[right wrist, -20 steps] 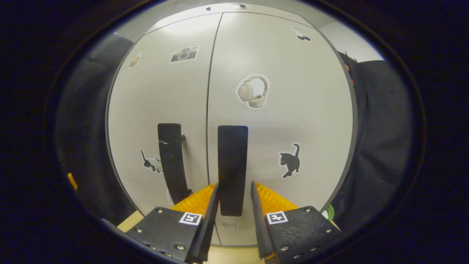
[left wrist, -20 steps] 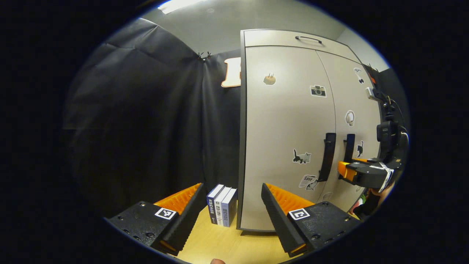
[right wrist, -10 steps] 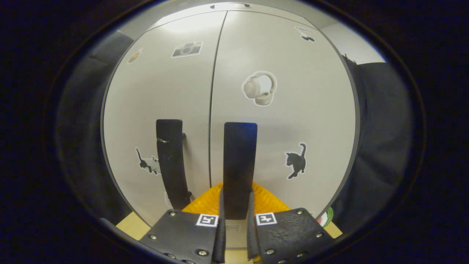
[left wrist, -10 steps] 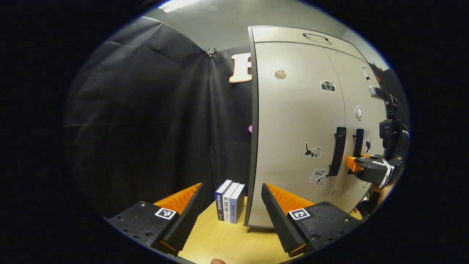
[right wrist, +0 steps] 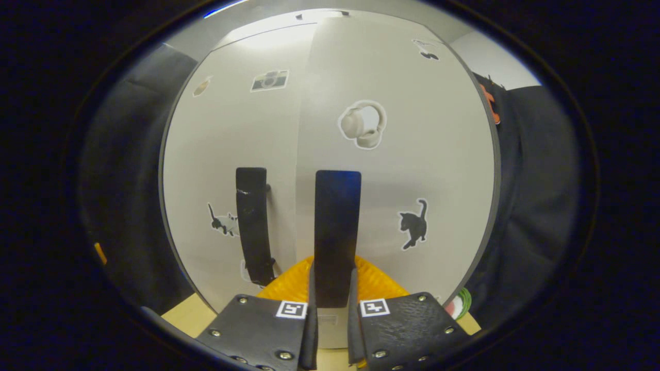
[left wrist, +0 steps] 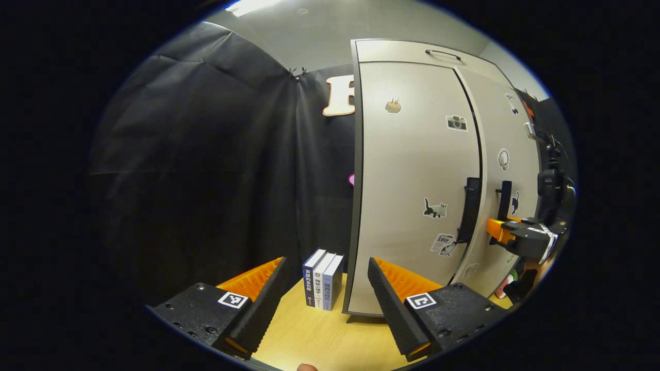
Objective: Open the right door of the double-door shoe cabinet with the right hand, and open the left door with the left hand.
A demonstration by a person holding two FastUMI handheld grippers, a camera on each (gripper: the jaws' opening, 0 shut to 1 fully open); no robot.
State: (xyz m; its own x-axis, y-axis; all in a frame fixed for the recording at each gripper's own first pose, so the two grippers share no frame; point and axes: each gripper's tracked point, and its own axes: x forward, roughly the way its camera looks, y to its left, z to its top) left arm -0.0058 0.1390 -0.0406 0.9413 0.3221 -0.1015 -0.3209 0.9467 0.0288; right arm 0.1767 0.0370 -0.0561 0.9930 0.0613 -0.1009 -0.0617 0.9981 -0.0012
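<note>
Right hand-held gripper (right wrist: 332, 288) clamped on stiff right door handle (right wrist: 337, 226), lower centre; door (right wrist: 412, 154) ajar, likely light. Left hand-held gripper (left wrist: 325, 288) wide open, empty.

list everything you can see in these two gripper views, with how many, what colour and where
shoe cabinet: one, light grey, on the wooden table
right door: one, light grey, pulled slightly ajar
left door: one, light grey, shut
right door handle: one, black, upright near the door seam
left door handle: one, black, left of the seam
books: three, blue and white, upright left of the cabinet
table: one, light wood
right gripper: shut on the right door handle
left gripper: open, before the books
</note>
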